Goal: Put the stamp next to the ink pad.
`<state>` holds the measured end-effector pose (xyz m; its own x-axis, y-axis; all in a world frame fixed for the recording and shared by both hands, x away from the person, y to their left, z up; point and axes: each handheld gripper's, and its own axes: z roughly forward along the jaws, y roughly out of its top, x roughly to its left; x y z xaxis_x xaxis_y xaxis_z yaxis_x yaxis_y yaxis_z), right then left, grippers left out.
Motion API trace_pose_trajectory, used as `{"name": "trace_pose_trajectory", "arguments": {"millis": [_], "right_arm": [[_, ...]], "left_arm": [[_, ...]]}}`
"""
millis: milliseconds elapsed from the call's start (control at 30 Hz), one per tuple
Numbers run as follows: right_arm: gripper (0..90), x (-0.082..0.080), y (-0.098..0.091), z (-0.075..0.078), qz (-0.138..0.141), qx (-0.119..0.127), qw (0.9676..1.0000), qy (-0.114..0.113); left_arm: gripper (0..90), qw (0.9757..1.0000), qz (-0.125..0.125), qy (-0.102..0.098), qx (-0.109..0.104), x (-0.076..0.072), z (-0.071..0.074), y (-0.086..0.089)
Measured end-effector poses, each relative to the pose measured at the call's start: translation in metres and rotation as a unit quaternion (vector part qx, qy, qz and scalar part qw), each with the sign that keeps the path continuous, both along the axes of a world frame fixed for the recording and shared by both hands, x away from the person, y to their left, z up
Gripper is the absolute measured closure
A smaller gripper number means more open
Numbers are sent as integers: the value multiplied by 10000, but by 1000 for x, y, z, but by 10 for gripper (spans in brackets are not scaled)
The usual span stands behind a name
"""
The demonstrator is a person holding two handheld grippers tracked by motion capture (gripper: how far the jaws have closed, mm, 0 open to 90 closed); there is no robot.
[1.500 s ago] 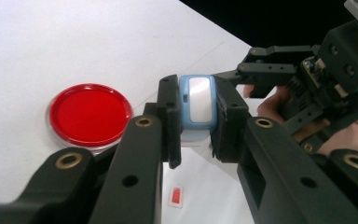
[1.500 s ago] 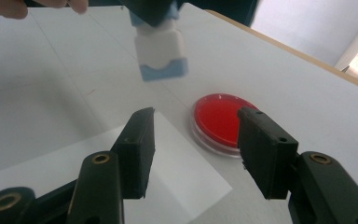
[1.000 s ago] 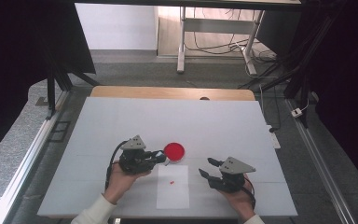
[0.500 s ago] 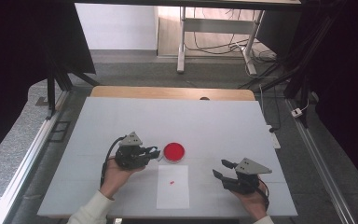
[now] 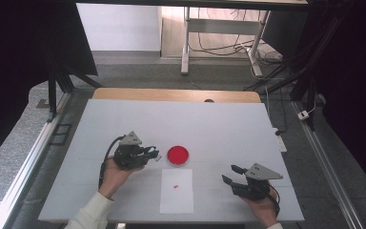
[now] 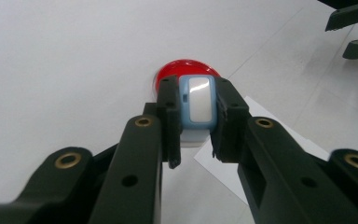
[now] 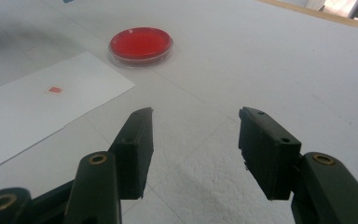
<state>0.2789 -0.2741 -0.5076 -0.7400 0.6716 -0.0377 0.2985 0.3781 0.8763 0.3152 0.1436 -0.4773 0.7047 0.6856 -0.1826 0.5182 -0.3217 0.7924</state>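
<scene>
Spanning the frame: white table (image 5: 219,124), wooden far edge, grey floor and dark curtains around. White paper sheet (image 5: 177,191) near front; red dish (image 5: 177,155) just beyond. Left gripper (image 5: 153,153) clamps small blue-white device (image 6: 197,100) beside dish; right gripper (image 5: 232,174) jaws apart, empty.

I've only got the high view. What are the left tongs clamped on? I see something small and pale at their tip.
Observer: The left gripper view shows the left tongs shut on a small light-blue object with a white face.
Operator: Where is it relative to the red dish?
Observer: The red dish lies right behind it, along the jaws' line.
Operator: And the mark on the paper?
Observer: The right gripper view shows a small red square on the white sheet.
</scene>
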Motion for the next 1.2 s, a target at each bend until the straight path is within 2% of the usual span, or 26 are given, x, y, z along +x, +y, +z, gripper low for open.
{"name": "trace_pose_trajectory", "arguments": {"millis": [200,533,800,1200], "right_arm": [[441,1,1,-2,-3,-33,10000,37],[435,2,4,-3,20,-88,9999,43],[434,3,5,-4,37,-111,9999,87],[429,4,5,-4,18,-113,9999,109]], "left_arm": [[751,9997,110,84,201,9,-7,-1],[751,9977,129,222,624,24,-22,-12],[749,9965,107,332,766,32,-32,-21],[734,9964,102,293,789,34,-37,-26]]}}
